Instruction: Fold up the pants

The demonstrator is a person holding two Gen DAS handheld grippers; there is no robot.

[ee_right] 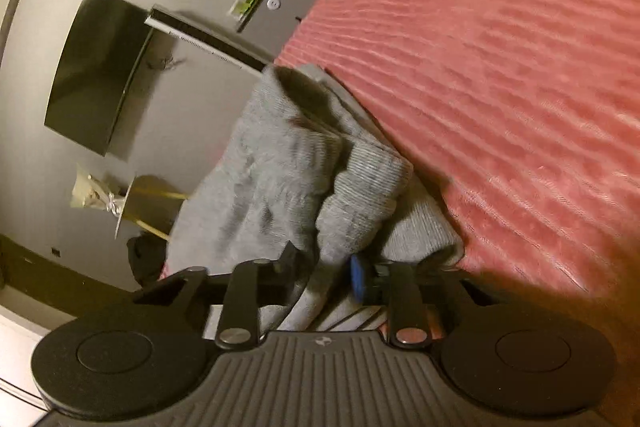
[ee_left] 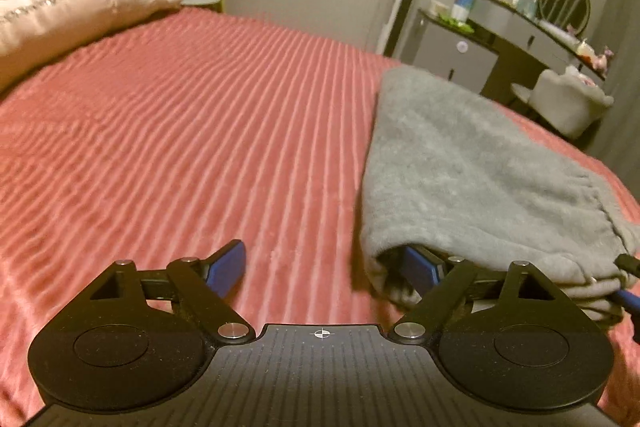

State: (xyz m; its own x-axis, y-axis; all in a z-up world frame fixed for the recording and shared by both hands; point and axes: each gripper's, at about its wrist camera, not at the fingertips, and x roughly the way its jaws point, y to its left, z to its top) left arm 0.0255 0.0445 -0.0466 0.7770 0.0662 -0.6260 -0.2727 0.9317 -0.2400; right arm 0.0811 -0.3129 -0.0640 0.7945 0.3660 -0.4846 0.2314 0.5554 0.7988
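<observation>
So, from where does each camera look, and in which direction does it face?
Left wrist: sits on the left gripper, looks across the pink bed cover toward the pillow; its open fingers show, one under the grey pants.
Right wrist: sits on the right gripper, rolled sideways, facing the pants; its fingers pinch them.
Shared: pants, bed cover, dresser.

The pants (ee_left: 472,163) lie on the bed (ee_left: 200,131) near its right edge, with a long plush pillow (ee_left: 72,3) at the far left. Beyond the bed a dresser (ee_left: 500,39) stands against the wall, with a padded stool (ee_left: 568,99) before it. The left gripper (ee_left: 324,263) sits at the near end of the pants, one finger tucked under the fabric, and the right gripper (ee_right: 324,271) has cloth between its fingers.
</observation>
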